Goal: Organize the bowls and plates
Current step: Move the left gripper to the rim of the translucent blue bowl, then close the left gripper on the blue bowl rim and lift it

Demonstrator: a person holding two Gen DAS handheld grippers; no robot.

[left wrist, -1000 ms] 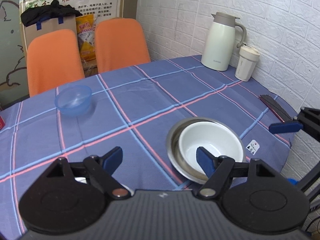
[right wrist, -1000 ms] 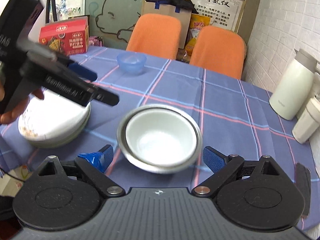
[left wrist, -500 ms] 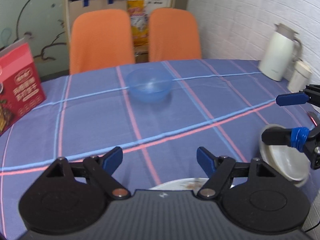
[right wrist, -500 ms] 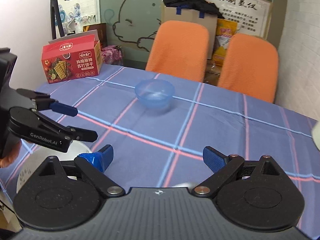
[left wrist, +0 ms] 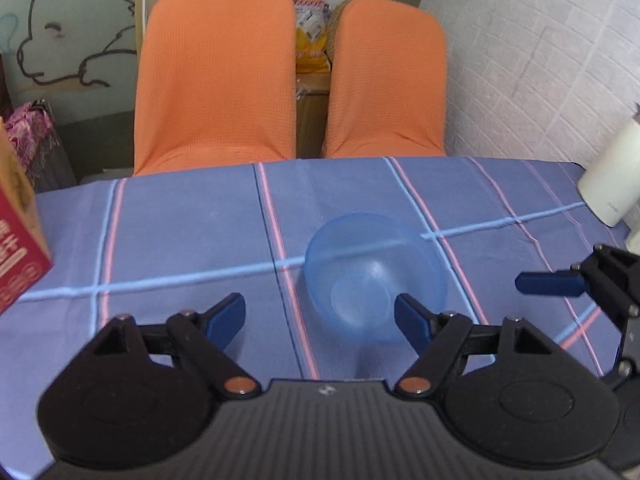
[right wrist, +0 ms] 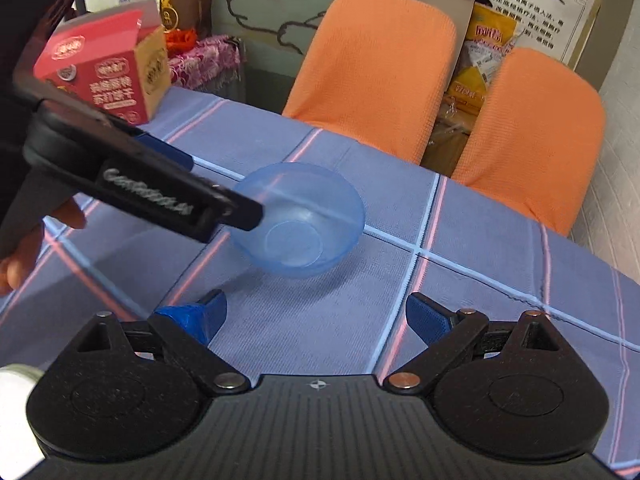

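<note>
A translucent blue bowl [left wrist: 376, 276] stands upright on the plaid tablecloth near the far edge. My left gripper [left wrist: 320, 316] is open just in front of it. Its right fingertip [left wrist: 408, 316] overlaps the bowl's near right side, while the left fingertip lies outside the bowl. I cannot tell if they touch. In the right wrist view the same bowl [right wrist: 300, 220] sits ahead of my open, empty right gripper [right wrist: 316, 314], a short gap away. The left gripper's finger [right wrist: 224, 208] reaches the bowl's left rim there.
A red cracker box [right wrist: 108, 68] stands at the table's left. Two orange chairs [left wrist: 216, 72] are behind the far edge. A white thermos [left wrist: 612, 176] is at the right by the brick wall. A white dish edge [right wrist: 14, 380] shows at lower left. A hand [right wrist: 24, 248] holds the left gripper.
Both grippers have moved away from the steel and white bowls and across the table to the blue bowl, which now fills the near view. Both have stayed open.
</note>
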